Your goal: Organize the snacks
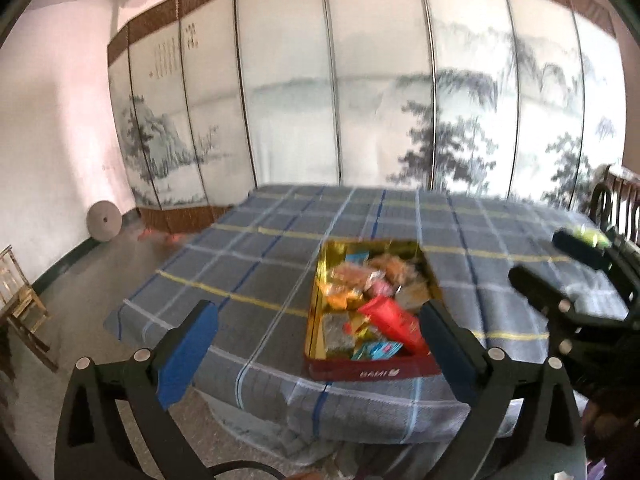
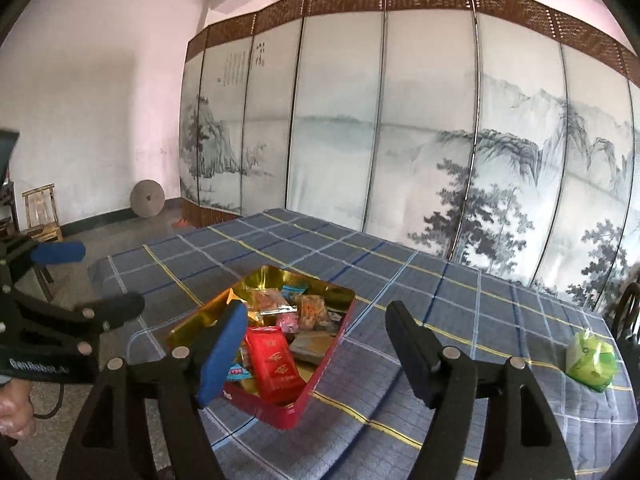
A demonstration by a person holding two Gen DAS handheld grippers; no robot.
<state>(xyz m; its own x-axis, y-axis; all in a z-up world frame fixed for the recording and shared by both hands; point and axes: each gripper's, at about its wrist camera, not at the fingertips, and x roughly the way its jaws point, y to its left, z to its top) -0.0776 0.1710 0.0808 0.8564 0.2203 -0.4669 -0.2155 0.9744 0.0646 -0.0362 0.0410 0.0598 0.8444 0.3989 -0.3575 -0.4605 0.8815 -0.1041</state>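
Near the table's front edge, left of its middle, your one red tin (image 2: 280, 412) sits on the soft plaid cloth (image 2: 400, 280), its gold foil lining shiny and its rectangle crammed with crinkly packets, a glossy red pouch (image 2: 276, 364) on top. Your left gripper (image 1: 318, 324) hangs with jaws spread wide and nothing between them. Your right gripper (image 2: 316, 348) is parted too, gripping nothing. Toward the right edge lies one puffy green packet (image 2: 592, 360), alone.

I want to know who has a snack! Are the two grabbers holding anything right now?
No. The left gripper and the right gripper are both open with nothing between their fingers. The snacks lie in the red tin.
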